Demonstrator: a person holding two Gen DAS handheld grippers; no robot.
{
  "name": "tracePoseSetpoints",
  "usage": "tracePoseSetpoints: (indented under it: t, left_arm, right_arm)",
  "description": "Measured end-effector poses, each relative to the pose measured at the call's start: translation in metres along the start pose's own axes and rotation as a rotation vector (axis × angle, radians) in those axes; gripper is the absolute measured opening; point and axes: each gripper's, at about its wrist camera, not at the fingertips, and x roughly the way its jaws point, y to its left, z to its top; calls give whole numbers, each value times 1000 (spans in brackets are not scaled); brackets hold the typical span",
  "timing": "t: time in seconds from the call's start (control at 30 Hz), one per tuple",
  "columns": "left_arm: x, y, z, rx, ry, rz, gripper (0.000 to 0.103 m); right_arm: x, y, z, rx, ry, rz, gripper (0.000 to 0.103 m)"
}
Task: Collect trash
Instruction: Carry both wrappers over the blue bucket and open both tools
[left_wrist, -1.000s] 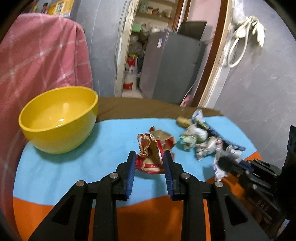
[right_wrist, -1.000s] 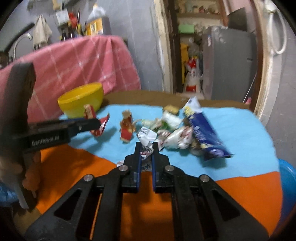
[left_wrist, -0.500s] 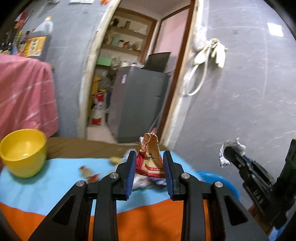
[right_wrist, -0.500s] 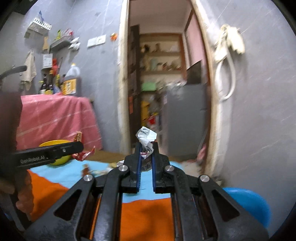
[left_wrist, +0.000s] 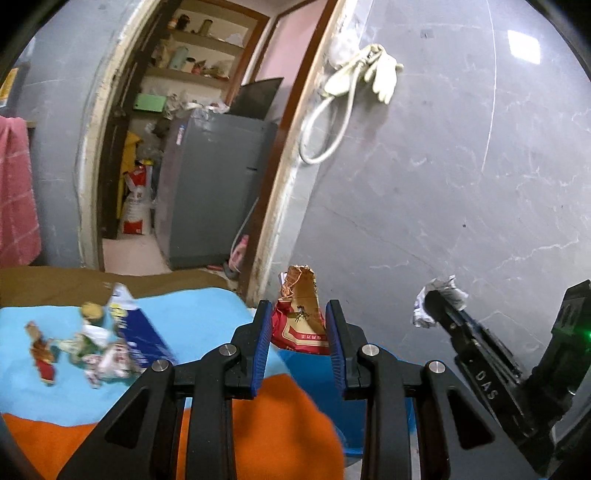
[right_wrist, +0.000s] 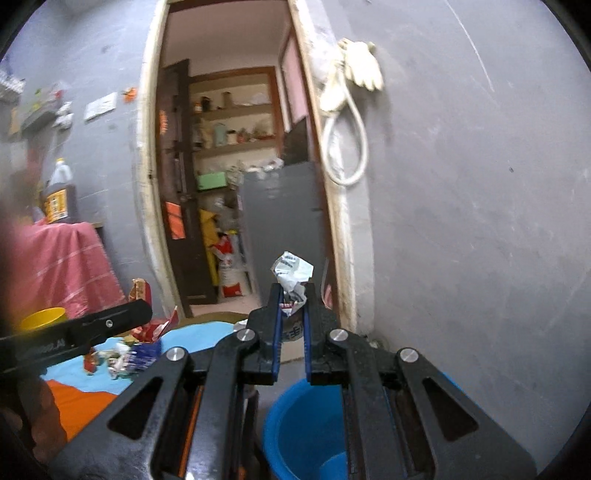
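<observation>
Both grippers were loaded: left gripper (left_wrist: 298, 334) pinched a red wrapper (left_wrist: 300, 317), right gripper (right_wrist: 293, 308) pinched crumpled paper (right_wrist: 291, 273) (blue bucket (right_wrist: 306, 439) sat right below). Best bet was centering over it before spreading the fingers.

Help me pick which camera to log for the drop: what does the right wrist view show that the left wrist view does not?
Only the right wrist view looks into the blue bucket, open just below the right gripper; it also shows the yellow bowl and an oil jug.

Only the left wrist view shows the table's loose trash clearly, including the blue packet.

Both show the red wrapper in the left gripper, the crumpled white paper in the right gripper, the doorway and the grey fridge.
</observation>
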Motion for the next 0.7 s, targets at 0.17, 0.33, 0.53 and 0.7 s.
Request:
tracePoseSetpoints:
  t: [0.17,0.33,0.53,0.7]
  left_arm:
    - [23,-18,-3,21,52,-19,25]
    - [49,-24,-13,23,117,-28,25]
    - [74,-23,-30,-22,206,-46,26]
    - [89,-13,-35,-67,260,-53,27]
  right_arm:
    - [6,-17,-5,32,52,-32,28]
    - [12,-26,-12,44,100,-51,30]
    - [24,-34,-20,59,169,-71,32]
    - [31,-40,-23,73,209,-94,43]
